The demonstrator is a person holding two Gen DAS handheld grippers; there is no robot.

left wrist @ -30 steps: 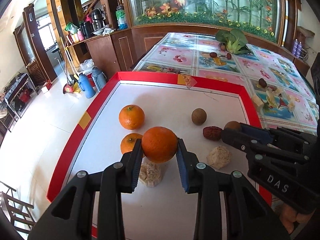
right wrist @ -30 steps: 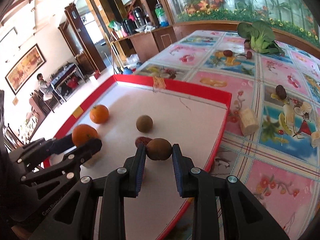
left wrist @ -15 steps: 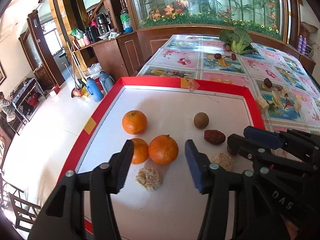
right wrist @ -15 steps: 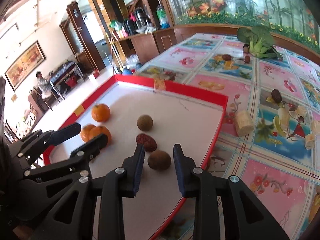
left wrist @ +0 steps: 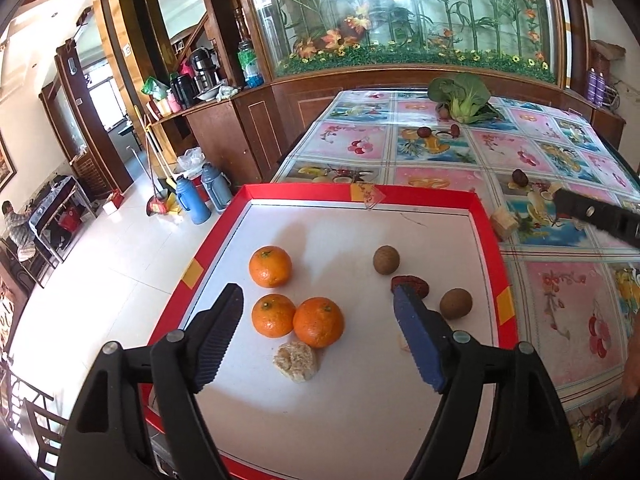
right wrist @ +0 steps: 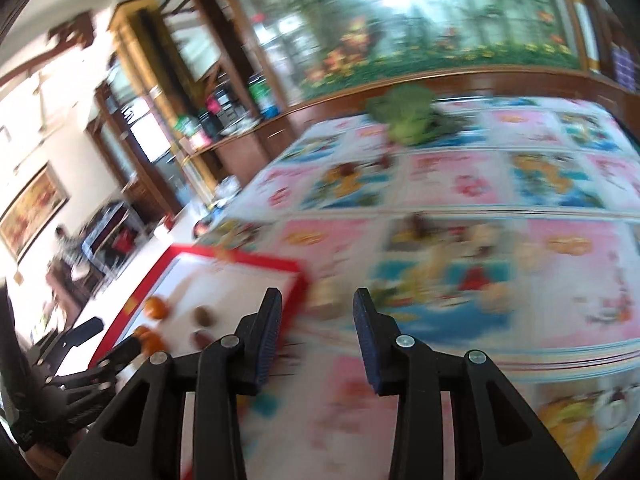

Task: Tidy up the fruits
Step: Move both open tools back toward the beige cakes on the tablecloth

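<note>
Left gripper jaws have just been opening, now wide, empty. Three oranges rest inside the red tray. Right gripper jaws have just been opening, empty, right of the tray.

Orange and brown fruit now released (both tools apart)

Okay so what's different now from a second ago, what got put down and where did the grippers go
The left gripper let go of its orange, now on the tray against another orange; its jaws have just been opening, empty. The right gripper released its brown fruit by the red date, then swung out over the tablecloth; its jaws opened too. Other fruits stayed put.
</note>
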